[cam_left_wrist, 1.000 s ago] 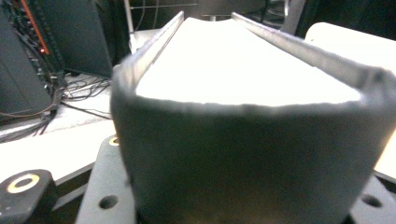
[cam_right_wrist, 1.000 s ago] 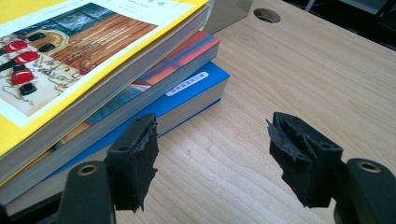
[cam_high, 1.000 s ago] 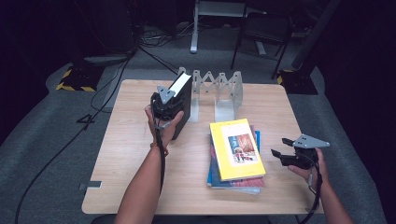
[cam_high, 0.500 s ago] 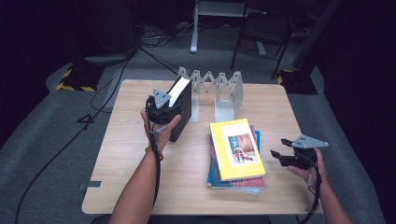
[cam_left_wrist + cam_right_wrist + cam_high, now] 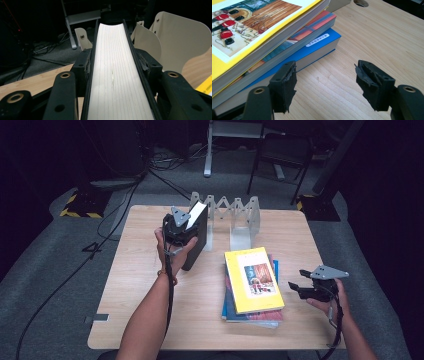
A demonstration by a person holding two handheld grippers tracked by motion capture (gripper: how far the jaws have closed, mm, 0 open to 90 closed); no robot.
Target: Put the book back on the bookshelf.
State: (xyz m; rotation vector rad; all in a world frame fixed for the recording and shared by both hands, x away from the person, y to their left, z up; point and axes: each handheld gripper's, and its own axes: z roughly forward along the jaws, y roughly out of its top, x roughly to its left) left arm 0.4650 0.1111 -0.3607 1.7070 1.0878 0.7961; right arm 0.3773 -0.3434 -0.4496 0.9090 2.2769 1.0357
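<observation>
A thick black book (image 5: pixel 199 240) with white page edges (image 5: pixel 115 75) stands on end, leaning, in front of the grey zigzag book rack (image 5: pixel 235 212). My left gripper (image 5: pixel 181 227) grips its upper end. In the left gripper view the left gripper (image 5: pixel 116 63) has a pad pressed on each cover; its jaws have just been closing on the book. A stack of books (image 5: pixel 252 280) with a yellow one on top (image 5: pixel 249 30) lies at the table's right. My right gripper (image 5: pixel 296 288) stands open just right of the stack, and the right gripper (image 5: pixel 327 82) has bare table between its pads.
The rack's beige dividers (image 5: pixel 180 37) rise right behind the black book. The wooden table (image 5: pixel 140 270) has bare room at the left and the front. Cables and chair legs lie on the dark floor beyond the far edge.
My left gripper has risen slightly with the black book in it. The right gripper and the stack have kept still.
</observation>
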